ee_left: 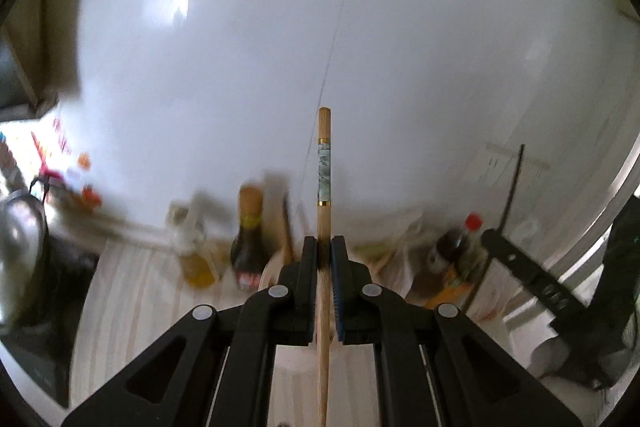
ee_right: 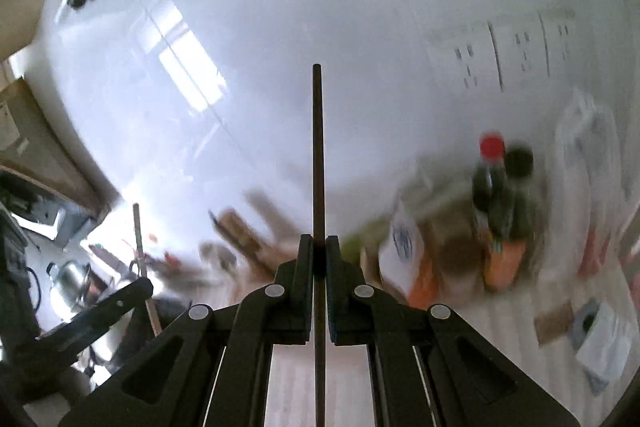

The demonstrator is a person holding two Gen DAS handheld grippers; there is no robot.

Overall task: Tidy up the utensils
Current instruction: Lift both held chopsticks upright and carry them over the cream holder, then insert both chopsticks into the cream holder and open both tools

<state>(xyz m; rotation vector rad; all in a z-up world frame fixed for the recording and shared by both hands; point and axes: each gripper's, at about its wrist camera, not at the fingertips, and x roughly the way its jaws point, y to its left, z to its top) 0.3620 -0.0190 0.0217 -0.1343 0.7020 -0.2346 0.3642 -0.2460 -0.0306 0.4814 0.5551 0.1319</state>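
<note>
My left gripper [ee_left: 324,247] is shut on a light wooden chopstick [ee_left: 324,163] with gold bands and a patterned sleeve; the stick stands upright between the pads, above and below them. My right gripper [ee_right: 319,247] is shut on a thin dark chopstick [ee_right: 317,147], also upright. Each gripper shows in the other's view: the right one with its dark stick [ee_left: 516,267] at the right, the left one with its wooden stick [ee_right: 120,303] at the lower left. Both are held high over a pale wood-grain counter [ee_left: 132,299], in front of a white wall.
Along the wall stand a dark sauce bottle [ee_left: 248,239], an oil bottle [ee_left: 196,247], a red-capped bottle [ee_right: 490,187] and bags [ee_right: 404,247]. A metal kettle [ee_left: 20,239] sits far left. Wall sockets [ee_right: 516,55] are up right. The surroundings are motion-blurred.
</note>
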